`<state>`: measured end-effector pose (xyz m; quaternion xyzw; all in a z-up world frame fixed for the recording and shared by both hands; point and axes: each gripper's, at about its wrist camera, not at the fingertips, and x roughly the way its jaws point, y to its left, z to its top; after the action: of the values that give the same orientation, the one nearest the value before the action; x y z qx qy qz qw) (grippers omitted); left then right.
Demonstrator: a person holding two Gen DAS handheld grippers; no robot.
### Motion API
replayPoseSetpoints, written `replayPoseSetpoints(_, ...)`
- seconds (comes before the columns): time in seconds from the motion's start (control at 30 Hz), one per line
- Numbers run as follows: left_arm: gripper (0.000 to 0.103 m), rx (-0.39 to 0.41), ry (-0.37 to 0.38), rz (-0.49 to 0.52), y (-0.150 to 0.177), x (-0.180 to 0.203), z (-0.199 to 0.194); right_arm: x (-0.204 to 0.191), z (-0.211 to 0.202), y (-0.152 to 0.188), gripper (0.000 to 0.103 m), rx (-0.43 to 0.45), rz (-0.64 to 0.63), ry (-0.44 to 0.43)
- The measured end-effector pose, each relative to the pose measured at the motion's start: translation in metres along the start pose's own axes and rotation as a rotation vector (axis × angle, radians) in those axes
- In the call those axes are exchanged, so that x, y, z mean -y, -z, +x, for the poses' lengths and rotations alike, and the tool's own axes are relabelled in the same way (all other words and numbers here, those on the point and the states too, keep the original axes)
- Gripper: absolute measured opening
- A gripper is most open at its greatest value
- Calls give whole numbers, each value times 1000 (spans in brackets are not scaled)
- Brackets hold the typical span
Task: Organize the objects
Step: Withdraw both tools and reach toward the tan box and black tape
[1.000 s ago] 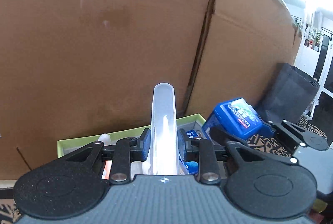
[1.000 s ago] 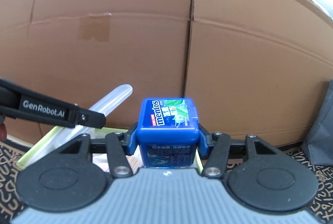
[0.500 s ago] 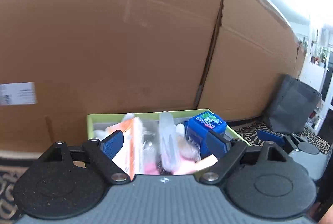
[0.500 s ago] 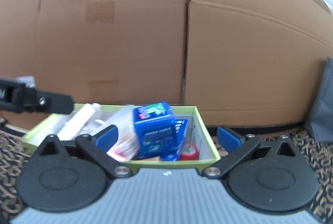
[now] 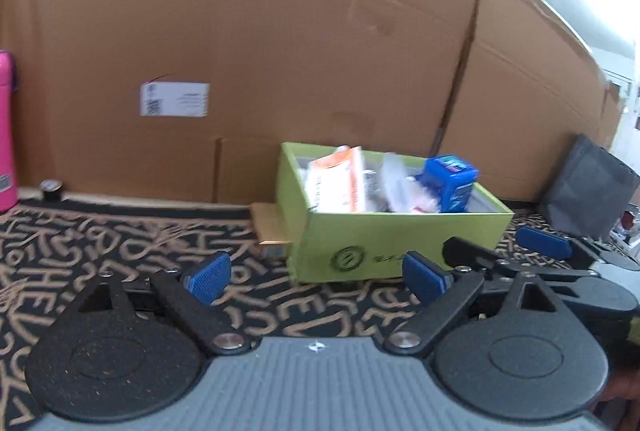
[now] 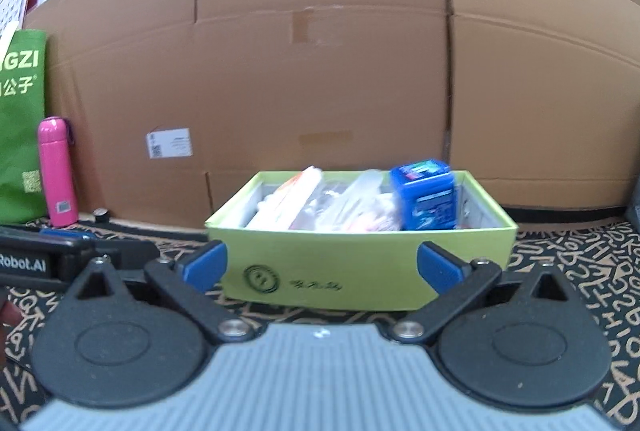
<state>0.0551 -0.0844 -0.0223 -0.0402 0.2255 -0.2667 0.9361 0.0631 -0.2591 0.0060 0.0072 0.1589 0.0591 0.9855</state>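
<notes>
Green box (image 6: 360, 255): holds blue mint box (image 6: 424, 197), clear tube (image 6: 356, 199), orange-white packet (image 6: 292, 197).
Left gripper (image 5: 316, 277): jaws opening, nothing between.
Right gripper (image 6: 320, 267): spread wide, empty.

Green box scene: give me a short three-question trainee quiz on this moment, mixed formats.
1. True or false: the blue mint tub sits inside the green box.
2. What stands left of the box by the cardboard wall: A) pink bottle B) red kettle C) white mug?
3. Fill in: the right hand-held gripper holds ____.

Key: 1 true; 2 A; 3 nothing.
</notes>
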Motion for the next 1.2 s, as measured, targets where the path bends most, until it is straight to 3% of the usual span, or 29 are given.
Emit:
replayPoseSetpoints(0.27, 96, -6, -132, -53, -7, -43, -18, -44, 2, 1, 103, -9, -5, -53)
replayPoseSetpoints(0.43, 96, -4, -227, -71, -6, -75, -22, -84, 30, 3, 98, -47, -98, -101)
replayPoseSetpoints(0.57, 96, -15, -298, -70, -2, -100, -23, -103, 59, -3, 96, -97, -74, -167)
replayPoseSetpoints(0.73, 96, -48, -308, -133, 2, -120, -18, -129, 95, -7, 97, -99, -101, -217)
replayPoseSetpoints(0.87, 96, -62, -321, -120, 5, -123, -12, -134, 119, -5, 98, -98, -91, -170)
replayPoseSetpoints(1.0, 96, -78, -318, -118, 5, -125, -7, -138, 124, 0, 89, -101, -140, -83)
replayPoseSetpoints(1.13, 96, -79, -311, -114, -1, -129, -5, -124, 135, 2, 92, -120, -73, 44)
replayPoseSetpoints(1.2, 96, -80, -318, -106, -8, -131, -2, -118, 143, 3, 93, -158, -45, 61)
